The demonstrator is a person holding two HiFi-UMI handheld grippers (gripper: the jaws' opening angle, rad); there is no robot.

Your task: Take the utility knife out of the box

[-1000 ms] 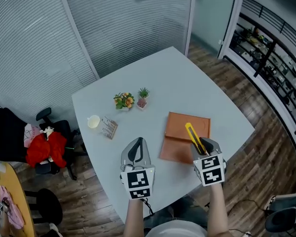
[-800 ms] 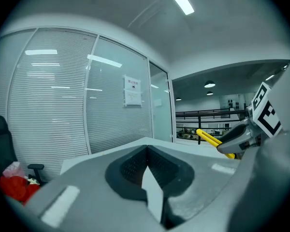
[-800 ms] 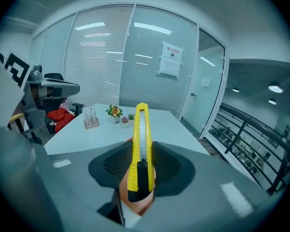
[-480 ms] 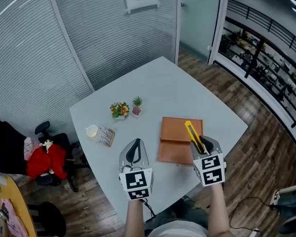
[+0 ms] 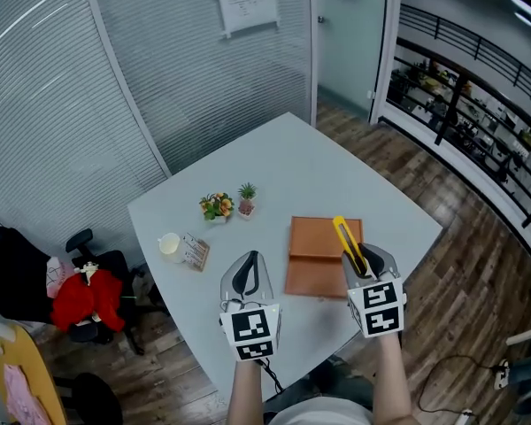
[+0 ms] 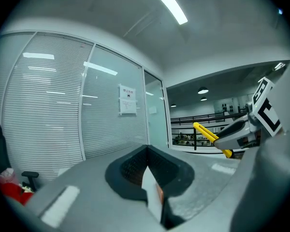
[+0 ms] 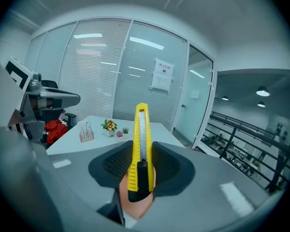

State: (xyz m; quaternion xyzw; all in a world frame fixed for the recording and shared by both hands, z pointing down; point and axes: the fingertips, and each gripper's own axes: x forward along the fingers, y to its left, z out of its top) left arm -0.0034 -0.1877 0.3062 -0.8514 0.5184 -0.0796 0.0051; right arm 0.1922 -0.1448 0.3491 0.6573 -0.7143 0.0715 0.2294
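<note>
A yellow utility knife [image 5: 349, 244] sticks up and forward out of my right gripper [image 5: 369, 265], which is shut on it; in the right gripper view the yellow utility knife [image 7: 140, 144] stands upright between the jaws. Under it on the white table [image 5: 319, 166] lies the flat brown box [image 5: 317, 257]. My left gripper [image 5: 247, 275] is held above the table's near edge, left of the box, jaws shut with nothing between them. From the left gripper view the yellow utility knife [image 6: 207, 134] and right gripper [image 6: 241, 132] show at the right.
Two small potted plants [image 5: 226, 203], a white cup [image 5: 169, 244] and a small rack [image 5: 195, 252] stand on the table's left part. An office chair with red clothing [image 5: 80, 296] is at the left. Blinds-covered glass walls lie behind; wooden floor and a railing [image 5: 478, 104] lie to the right.
The head view has shifted slightly. Both grippers hold nearly the same pose, the knife still held in the right one above the box.
</note>
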